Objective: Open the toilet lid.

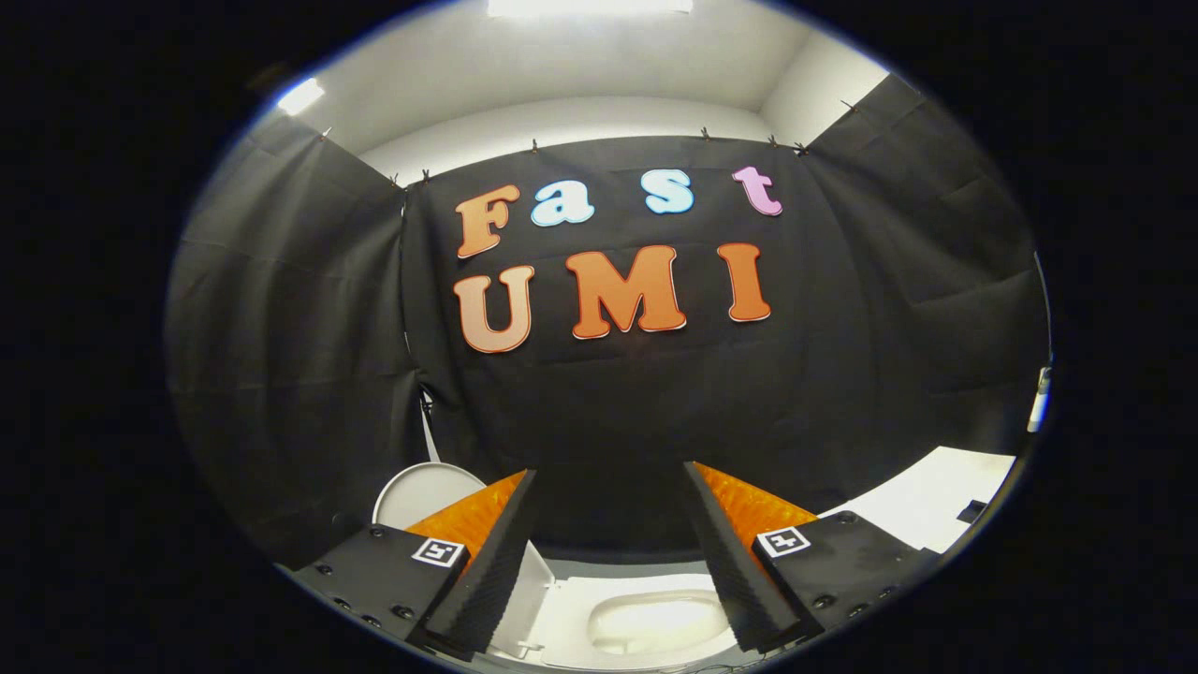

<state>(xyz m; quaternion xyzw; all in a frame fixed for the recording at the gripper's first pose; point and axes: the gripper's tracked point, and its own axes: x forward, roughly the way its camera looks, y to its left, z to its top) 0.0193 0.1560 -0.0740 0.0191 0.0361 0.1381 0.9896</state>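
My gripper [608, 470] is open, its two fingers spread wide with nothing between them, pointing at the black cloth wall. Low between the fingers lies the white toilet [571, 613], its bowl opening [655, 620] uncovered and seen from above. The round white toilet lid [421, 491] stands raised beside the bowl, behind and partly hidden by the left finger [487, 552]. Its lower part runs down toward the hinge near the bowl. Neither finger touches the lid or the seat.
Black cloth walls close the booth ahead and on both sides. A white flat surface [936, 501] lies beyond the right finger, with a small dark object [973, 511] on it. A ceiling light [590, 6] shines overhead.
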